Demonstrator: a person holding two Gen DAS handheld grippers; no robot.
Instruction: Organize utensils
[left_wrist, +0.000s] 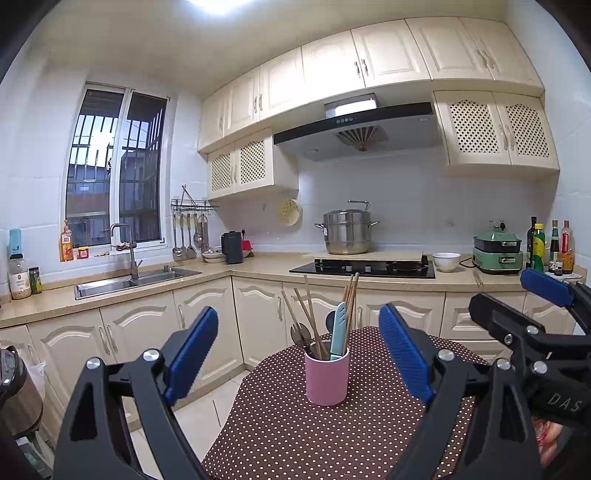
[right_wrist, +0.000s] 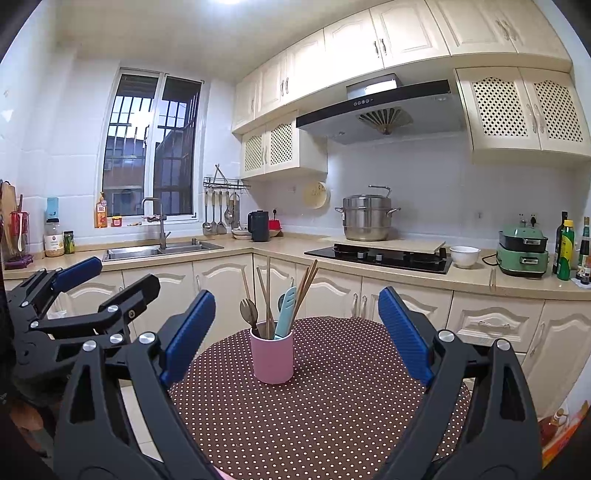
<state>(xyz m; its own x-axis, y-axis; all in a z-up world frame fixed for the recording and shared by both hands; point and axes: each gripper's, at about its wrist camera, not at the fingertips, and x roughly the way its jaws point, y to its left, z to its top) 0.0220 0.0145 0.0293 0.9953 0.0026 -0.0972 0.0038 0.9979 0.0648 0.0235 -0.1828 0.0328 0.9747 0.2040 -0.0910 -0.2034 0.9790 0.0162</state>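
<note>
1 round table (left_wrist: 295, 435) with a brown cloth full of white dots fills the front. Behind it is a long kitchen counter (left_wrist: 258, 264) with 1 sink (left_wrist: 133, 282), 1 black stove (left_wrist: 364, 267), 1 big shiny pot (left_wrist: 346, 232), 1 green cooker (left_wrist: 498, 254) and 1 white bowl (left_wrist: 446, 261).

1 pink cup (left_wrist: 327, 376) stands upright on the table, near the far edge. Inside it are some wooden chopsticks (left_wrist: 351, 299), too bunched up to count, 1 light blue tool (left_wrist: 338, 330) and 2 dark spoons (left_wrist: 300, 332).

There are 2 claws. The left gripper (left_wrist: 299, 360) is wide open, and it holds nothing. The right gripper (right_wrist: 297, 338) is wide open too, and it holds nothing. Both claws are well back from the cup and do not touch it.
</note>
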